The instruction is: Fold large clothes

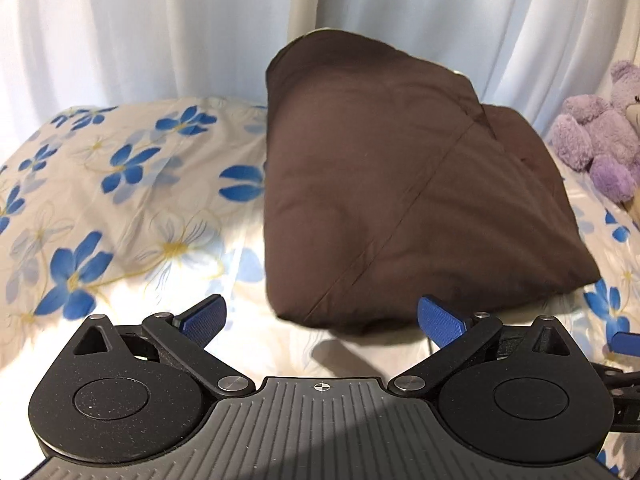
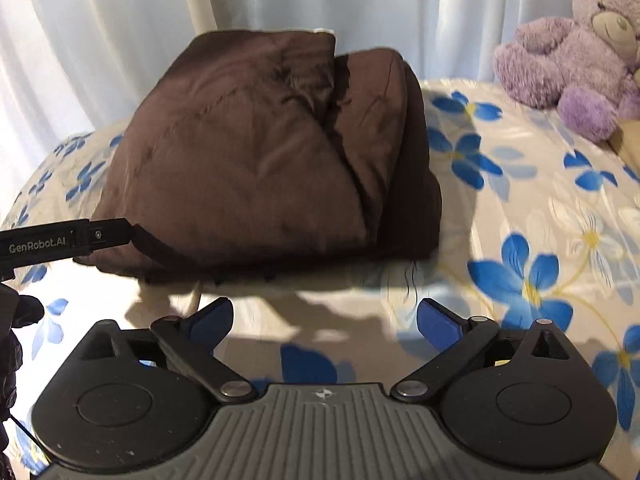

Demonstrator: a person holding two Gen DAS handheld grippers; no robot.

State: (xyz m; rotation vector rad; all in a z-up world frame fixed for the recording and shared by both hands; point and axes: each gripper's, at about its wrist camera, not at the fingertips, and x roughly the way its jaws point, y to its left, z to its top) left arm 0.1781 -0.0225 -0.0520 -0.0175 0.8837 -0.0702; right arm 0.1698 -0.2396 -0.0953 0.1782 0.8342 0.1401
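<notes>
garment: a large dark brown padded garment (image 1: 404,196) lay folded into a thick bundle on the bed, well towards the far edge in front of the curtain; a diagonal seam ran across its top layer, and in the right wrist view (image 2: 264,160) a second folded layer showed along its right side.
bed: a cream bedsheet printed with blue and white flowers (image 1: 120,200) covered the bed; the garment rested directly on it, with sunlit patches and shadows in front of the bundle.
left gripper: the black left gripper with blue pads (image 1: 322,316) hung just short of the garment's near edge, its jaws spread wide and holding nothing; its fingertips (image 1: 204,314) were apart from the cloth.
right gripper: the black right gripper with blue pads (image 2: 324,320) hovered over bare sheet in front of the bundle, its jaws also wide and empty.
other gripper seen: part of the left gripper, a black bar lettered "genrobot.ai", entered the right wrist view from the left edge, beside the garment's near left corner; whether it touched the cloth could not be told.
toy: a purple plush teddy bear (image 2: 580,52) sat on the bed at the far right, well apart from the garment.
backdrop: a white pleated curtain (image 1: 140,28) hung behind the bed.
</notes>
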